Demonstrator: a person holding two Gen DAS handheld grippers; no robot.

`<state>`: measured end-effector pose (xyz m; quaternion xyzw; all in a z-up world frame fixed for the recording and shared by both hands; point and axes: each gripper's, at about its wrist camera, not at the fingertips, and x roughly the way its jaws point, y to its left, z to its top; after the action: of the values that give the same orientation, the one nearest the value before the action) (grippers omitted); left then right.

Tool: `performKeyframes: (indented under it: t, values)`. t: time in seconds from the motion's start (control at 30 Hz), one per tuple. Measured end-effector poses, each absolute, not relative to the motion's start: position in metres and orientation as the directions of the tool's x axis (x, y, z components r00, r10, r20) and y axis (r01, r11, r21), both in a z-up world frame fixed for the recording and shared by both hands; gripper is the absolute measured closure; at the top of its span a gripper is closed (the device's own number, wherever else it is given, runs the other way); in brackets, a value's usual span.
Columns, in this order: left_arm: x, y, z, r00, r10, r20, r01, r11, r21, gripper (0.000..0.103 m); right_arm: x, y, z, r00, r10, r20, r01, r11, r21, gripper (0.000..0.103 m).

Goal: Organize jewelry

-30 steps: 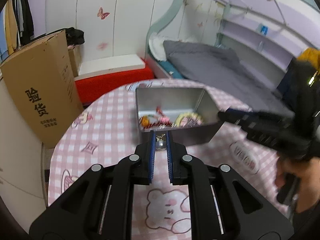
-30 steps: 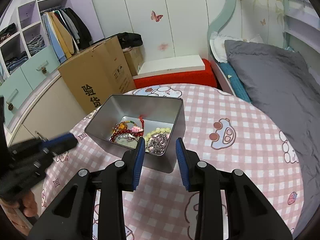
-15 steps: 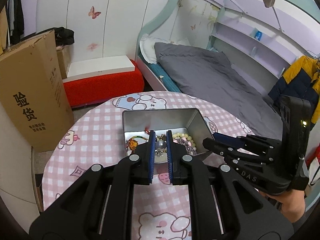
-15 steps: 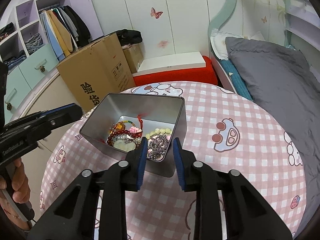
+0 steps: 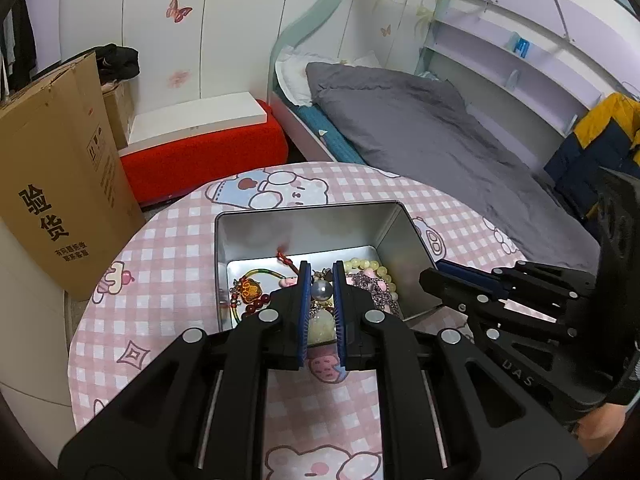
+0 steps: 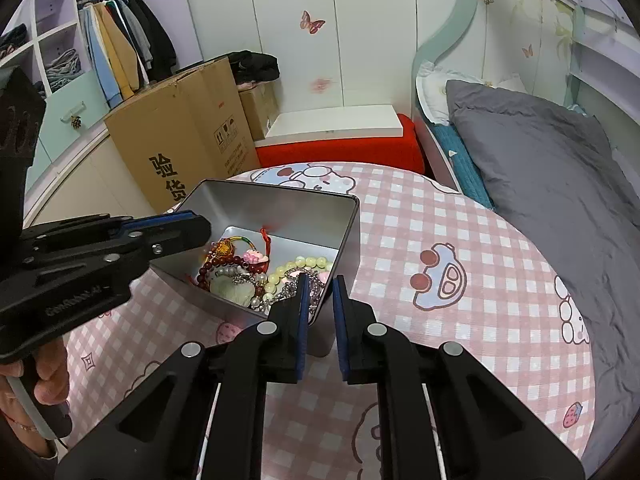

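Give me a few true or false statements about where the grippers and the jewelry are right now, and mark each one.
1. The left gripper holds a pearl-like bead between its fingers. True.
2. The metal tin has no jewelry in it. False: it holds beaded bracelets, a silver chain and a pale pendant.
3. The right gripper straddles the tin's near wall, its jaws slightly apart. True.
4. The tin stands on a bare wooden table. False: it stands on a pink checked tablecloth with cartoon prints.
5. The cardboard box sits on the table beside the tin. False: it stands off the table, behind it.
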<state>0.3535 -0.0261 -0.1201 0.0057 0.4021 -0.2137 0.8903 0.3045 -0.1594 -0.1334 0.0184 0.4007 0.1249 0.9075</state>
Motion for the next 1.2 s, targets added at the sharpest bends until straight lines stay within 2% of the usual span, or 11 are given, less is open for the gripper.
performKeyframes:
  t: [0.63,0.7,0.73,0.77,0.8,1.03,1.1,1.2]
  values:
    - [0.353,-0.025,-0.124,0.579,-0.334,-0.744,0.352,0.925,-0.142,0.091,0.304,-0.159,-0.133,0.646,0.24,-0.725,-0.211,0.968,0.132,0.093]
    - [0.352,-0.024,-0.123,0.58,-0.33,-0.745,0.349,0.927,-0.139,0.085,0.304,-0.159,-0.133,0.646,0.241,-0.725,-0.211,0.968,0.133,0.093]
    - [0.351,-0.023,-0.122,0.584,-0.327,-0.743,0.345,0.928,-0.137,0.068,0.304,-0.159,-0.134,0.645,0.24,-0.725,-0.21,0.969,0.133,0.093]
    - [0.348,-0.021,-0.119,0.6,-0.322,-0.733,0.335,0.932,-0.135,0.041,0.304,-0.159,-0.134,0.646,0.239,-0.725,-0.21,0.969,0.133,0.093]
    - [0.345,-0.019,-0.116,0.617,-0.322,-0.718,0.328,0.935,-0.138,0.037,0.303,-0.159,-0.134,0.647,0.239,-0.724,-0.21,0.969,0.132,0.093]
    - [0.323,-0.01,-0.094,0.666,-0.301,-0.682,0.307,0.944,-0.117,0.037,0.292,-0.166,-0.117,0.682,0.237,-0.692,-0.194,0.971,0.142,0.092]
    - [0.315,-0.008,-0.086,0.685,-0.276,-0.674,0.29,0.952,-0.095,0.034,0.285,-0.166,-0.11,0.69,0.24,-0.683,-0.196,0.97,0.142,0.092]
    - [0.298,-0.005,-0.073,0.721,-0.236,-0.651,0.269,0.962,-0.051,0.029,0.27,-0.165,-0.095,0.716,0.237,-0.656,-0.197,0.971,0.136,0.084]
